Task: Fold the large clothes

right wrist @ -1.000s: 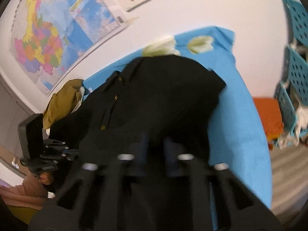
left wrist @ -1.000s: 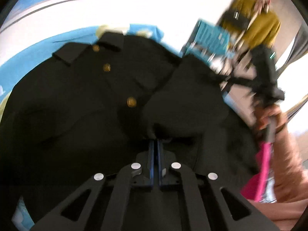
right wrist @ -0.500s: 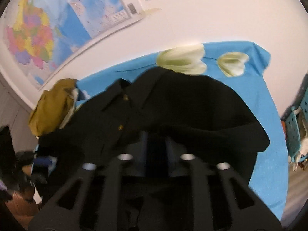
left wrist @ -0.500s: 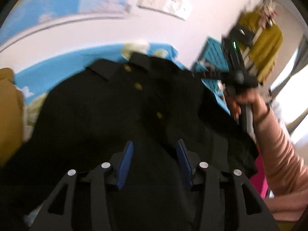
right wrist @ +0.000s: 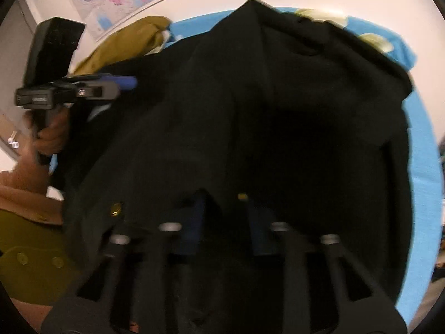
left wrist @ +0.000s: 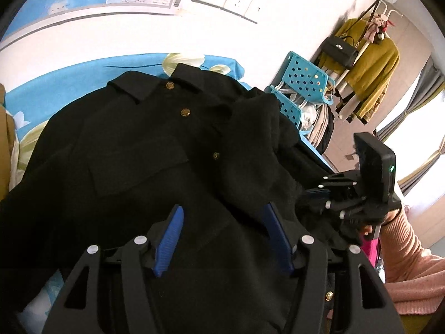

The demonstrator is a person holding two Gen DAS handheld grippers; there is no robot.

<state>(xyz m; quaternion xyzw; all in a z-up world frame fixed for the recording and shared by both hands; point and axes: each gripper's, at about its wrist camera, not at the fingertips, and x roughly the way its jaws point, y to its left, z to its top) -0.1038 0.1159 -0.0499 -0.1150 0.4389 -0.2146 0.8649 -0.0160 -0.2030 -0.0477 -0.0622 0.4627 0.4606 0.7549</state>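
A large black coat [left wrist: 144,144] with gold buttons lies front up on a blue flowered sheet [left wrist: 64,89], collar at the far end. Its right sleeve is folded in over the chest. My left gripper [left wrist: 222,214] is open and empty just above the coat's lower part. My right gripper [right wrist: 225,203] is open over the coat [right wrist: 278,111], with dark cloth between and under its blurred fingers. The right gripper also shows in the left wrist view [left wrist: 314,194] at the coat's right edge. The left gripper shows in the right wrist view [right wrist: 122,82].
An olive garment [right wrist: 125,44] lies bunched at the coat's left on the sheet. Blue plastic baskets [left wrist: 303,83] stand to the right of the bed, with a clothes rack [left wrist: 367,53] behind them. A white wall with sockets and a map runs along the far side.
My left gripper has opened and let go of the coat, then drawn back. My right gripper has opened too and swung over the coat's right side.
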